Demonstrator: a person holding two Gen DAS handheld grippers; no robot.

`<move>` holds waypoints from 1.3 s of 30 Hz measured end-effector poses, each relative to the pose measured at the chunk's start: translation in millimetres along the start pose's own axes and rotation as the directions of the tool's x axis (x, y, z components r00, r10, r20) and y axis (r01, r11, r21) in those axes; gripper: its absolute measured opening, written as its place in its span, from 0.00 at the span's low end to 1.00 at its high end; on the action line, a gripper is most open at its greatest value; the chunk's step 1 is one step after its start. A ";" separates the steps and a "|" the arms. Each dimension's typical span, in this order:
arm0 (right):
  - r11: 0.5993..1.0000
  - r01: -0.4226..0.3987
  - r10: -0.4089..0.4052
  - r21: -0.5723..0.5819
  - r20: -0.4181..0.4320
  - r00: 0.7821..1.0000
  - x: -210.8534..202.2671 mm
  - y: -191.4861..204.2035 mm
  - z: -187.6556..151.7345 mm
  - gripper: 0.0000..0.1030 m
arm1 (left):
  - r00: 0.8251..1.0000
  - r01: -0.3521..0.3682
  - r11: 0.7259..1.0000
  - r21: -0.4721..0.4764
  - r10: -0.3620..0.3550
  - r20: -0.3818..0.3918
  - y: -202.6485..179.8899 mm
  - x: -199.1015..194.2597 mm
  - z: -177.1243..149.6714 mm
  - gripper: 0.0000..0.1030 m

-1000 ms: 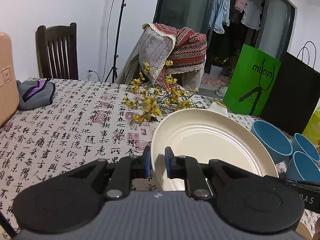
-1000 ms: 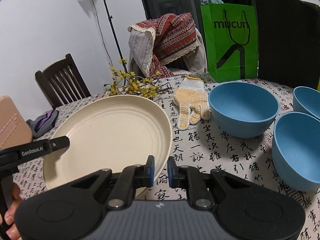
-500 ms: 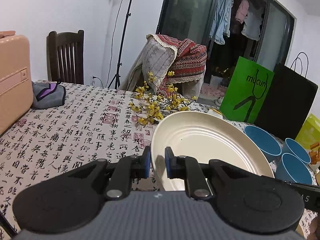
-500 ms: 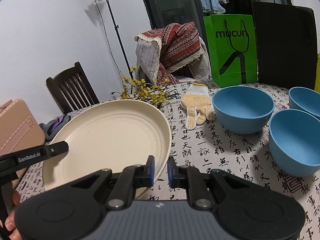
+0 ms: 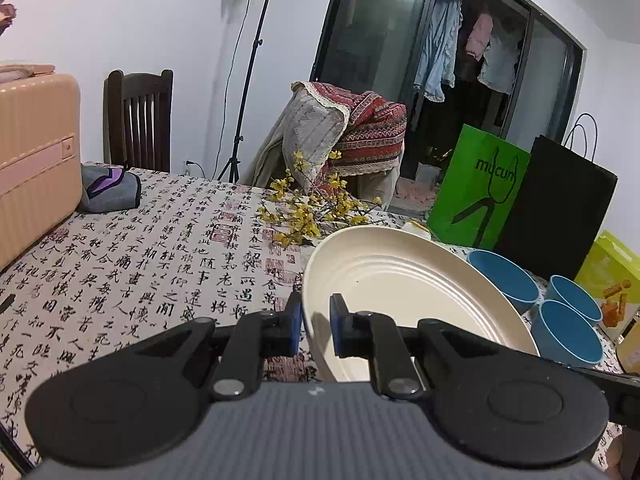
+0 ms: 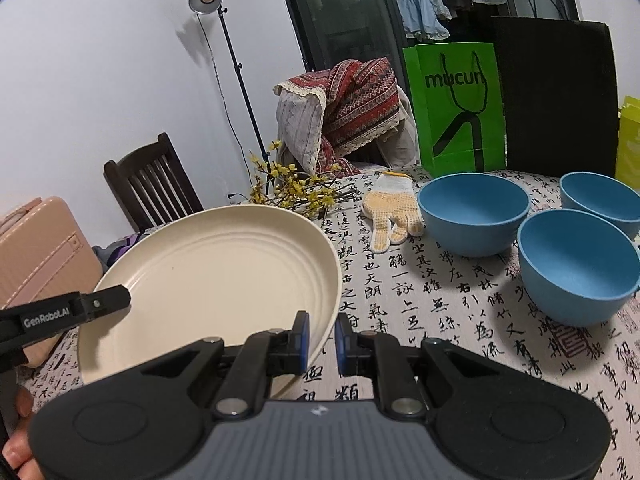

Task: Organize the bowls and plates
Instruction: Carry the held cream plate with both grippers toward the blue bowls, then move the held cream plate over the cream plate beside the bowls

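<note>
A large cream plate (image 5: 400, 292) hangs tilted above the table, gripped on two sides. My left gripper (image 5: 314, 330) is shut on its left rim, one blue pad inside and one outside. My right gripper (image 6: 320, 340) is shut on the plate (image 6: 216, 280) at its near right rim. In the right wrist view, the left gripper's black finger (image 6: 80, 308) shows at the plate's far side. Three blue bowls (image 6: 474, 216) (image 6: 576, 272) (image 6: 604, 200) stand upright on the tablecloth to the right. They also appear in the left wrist view as bowls (image 5: 504, 280) (image 5: 568, 332) past the plate.
A pink suitcase (image 5: 36, 152) and a grey pouch (image 5: 110, 188) sit at the table's left. A yellow flower branch (image 5: 312, 208) and a work glove (image 6: 390, 208) lie behind the plate. A green bag (image 6: 456, 108) and a black bag (image 6: 556, 96) stand at the back right. A dark chair (image 5: 138, 120) stands beyond.
Both grippers have carried the plate together across the table and drawn back from the far side. The suitcase has come further into the left view and the bowls look smaller there.
</note>
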State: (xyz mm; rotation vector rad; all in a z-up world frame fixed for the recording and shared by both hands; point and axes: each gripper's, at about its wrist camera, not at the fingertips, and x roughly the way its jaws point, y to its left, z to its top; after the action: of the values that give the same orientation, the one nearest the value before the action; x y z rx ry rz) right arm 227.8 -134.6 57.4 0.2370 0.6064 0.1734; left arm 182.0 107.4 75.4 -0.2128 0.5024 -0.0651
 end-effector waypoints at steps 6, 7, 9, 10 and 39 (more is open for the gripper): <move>1.000 -0.011 0.011 0.011 0.024 1.000 -16.2 -3.6 -9.5 0.13 | 1.000 0.005 1.000 -0.003 -0.005 0.009 -3.2 -15.9 -11.8 0.14; 1.000 -0.010 0.009 0.010 0.029 1.000 -18.9 -3.8 -11.4 0.13 | 1.000 0.006 1.000 -0.005 -0.006 0.009 -3.4 -17.9 -13.6 0.14; 1.000 -0.009 0.009 0.010 0.037 0.999 -23.5 -4.4 -14.4 0.13 | 1.000 0.008 1.000 -0.006 -0.008 0.011 -3.8 -22.7 -17.2 0.14; 1.000 -0.009 0.009 0.010 0.040 0.999 -25.1 -4.1 -15.6 0.13 | 1.000 0.010 1.000 -0.009 -0.010 0.013 -3.1 -24.6 -18.4 0.14; 0.999 -0.034 0.029 0.037 0.128 0.991 -70.3 -23.8 -53.2 0.13 | 0.999 0.042 0.997 -0.061 -0.040 0.033 -11.7 -66.3 -61.8 0.14</move>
State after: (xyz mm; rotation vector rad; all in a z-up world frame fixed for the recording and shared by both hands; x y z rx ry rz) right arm 142.3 -164.6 46.8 0.2935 0.4800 0.1759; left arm 94.0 92.0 56.4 -0.2844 0.4684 -0.0865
